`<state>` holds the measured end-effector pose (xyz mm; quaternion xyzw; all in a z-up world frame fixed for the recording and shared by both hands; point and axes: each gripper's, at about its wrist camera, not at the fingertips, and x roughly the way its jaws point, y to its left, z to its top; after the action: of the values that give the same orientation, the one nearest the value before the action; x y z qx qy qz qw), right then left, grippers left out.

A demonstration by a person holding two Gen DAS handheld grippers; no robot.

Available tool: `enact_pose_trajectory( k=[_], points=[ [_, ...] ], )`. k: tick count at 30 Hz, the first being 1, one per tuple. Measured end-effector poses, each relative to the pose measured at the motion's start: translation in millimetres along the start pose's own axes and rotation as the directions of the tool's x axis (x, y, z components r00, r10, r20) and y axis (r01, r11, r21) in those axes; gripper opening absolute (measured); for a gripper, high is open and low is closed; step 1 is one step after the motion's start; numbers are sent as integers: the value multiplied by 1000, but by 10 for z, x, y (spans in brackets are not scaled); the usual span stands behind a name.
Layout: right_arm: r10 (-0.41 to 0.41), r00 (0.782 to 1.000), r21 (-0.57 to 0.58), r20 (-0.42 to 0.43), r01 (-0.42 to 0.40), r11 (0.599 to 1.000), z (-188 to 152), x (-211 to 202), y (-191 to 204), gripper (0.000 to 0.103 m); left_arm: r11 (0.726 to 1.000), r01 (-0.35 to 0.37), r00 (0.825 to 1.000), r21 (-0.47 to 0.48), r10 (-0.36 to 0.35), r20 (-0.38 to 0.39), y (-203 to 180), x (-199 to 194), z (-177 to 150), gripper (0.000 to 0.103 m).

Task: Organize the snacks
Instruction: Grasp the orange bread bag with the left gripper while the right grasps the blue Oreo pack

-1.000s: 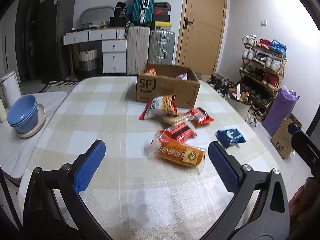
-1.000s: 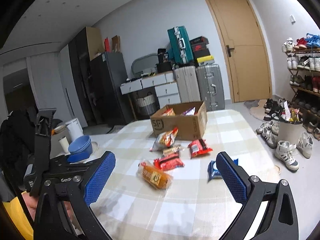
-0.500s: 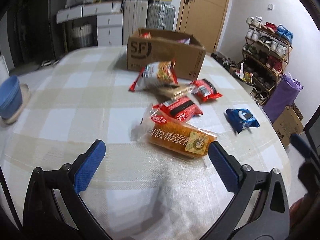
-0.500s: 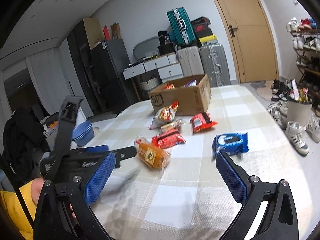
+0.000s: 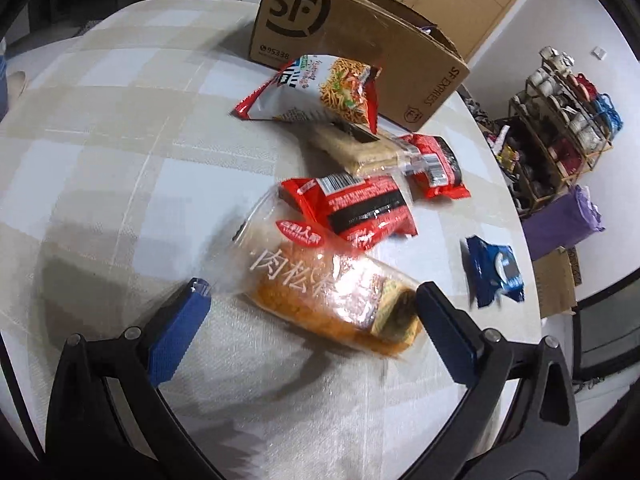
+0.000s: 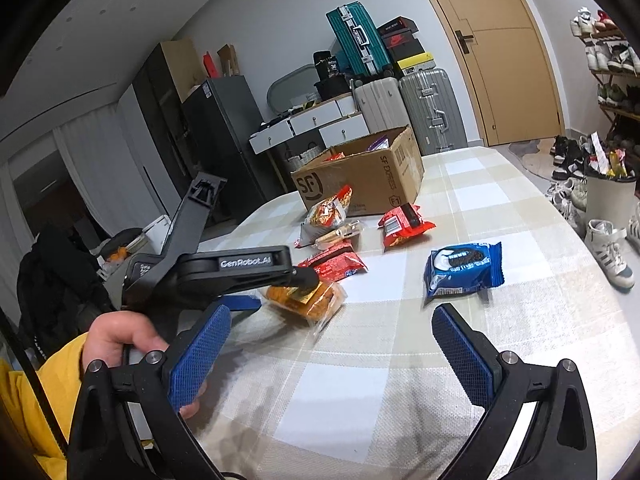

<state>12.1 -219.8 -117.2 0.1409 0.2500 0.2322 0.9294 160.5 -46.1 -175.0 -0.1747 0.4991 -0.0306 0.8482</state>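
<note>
A: We have the left gripper (image 5: 308, 312) low over the table (image 5: 100, 184), jaws spread wide, one blue pad on each side of the orange bread packet (image 5: 332, 300). Nothing is clamped yet; from the right wrist view the upper finger looks to be at or just over the packet's wrapper, but we cannot tell if it touches.

B: And our right gripper (image 6: 332, 352)?

A: Released as well, empty, held back from the pile. The blue cookie pack (image 6: 464, 268) lies just ahead of it, apart from the rest.

B: So the step in hand is the pick of the bread packet.

A: We judge so. It sits nearest us, with the red wrapper (image 5: 360, 208) lying over or against its far end, we cannot tell which. Beyond that are the cracker pack (image 5: 356, 148), a second red wrapper (image 5: 436, 164) and the noodle bag (image 5: 320, 88), which leans by the cardboard box (image 5: 360, 24).

B: The box is where they go?

A: Most likely; some snacks already show inside it in the right wrist view. The task is barely started, with six packs on the cloth.

B: What does the next move ask of us?

A: Close across the packet's middle, gently, since the contents look soft and the film slippery. Then lift straight, so the red wrapper slides off rather than dragging along, and carry it over the box wall.
</note>
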Motion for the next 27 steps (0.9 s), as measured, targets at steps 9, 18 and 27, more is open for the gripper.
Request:
enact_pose_trajectory(
  k=[9, 18, 27],
  points=[
    [14, 1000, 24, 1, -14, 1000, -32, -47, -38, 102, 999, 35, 998, 21, -36, 47, -66, -63, 27, 62],
    [18, 1000, 8, 2, -18, 1000, -49, -76, 48, 102, 993, 44, 997, 108, -50, 59, -3, -331, -92, 39],
    [18, 1000, -18, 6, -18, 1000, -34, -92, 154, 102, 988, 90, 993, 123, -98, 62, 170, -508, -207, 28]
  ],
)
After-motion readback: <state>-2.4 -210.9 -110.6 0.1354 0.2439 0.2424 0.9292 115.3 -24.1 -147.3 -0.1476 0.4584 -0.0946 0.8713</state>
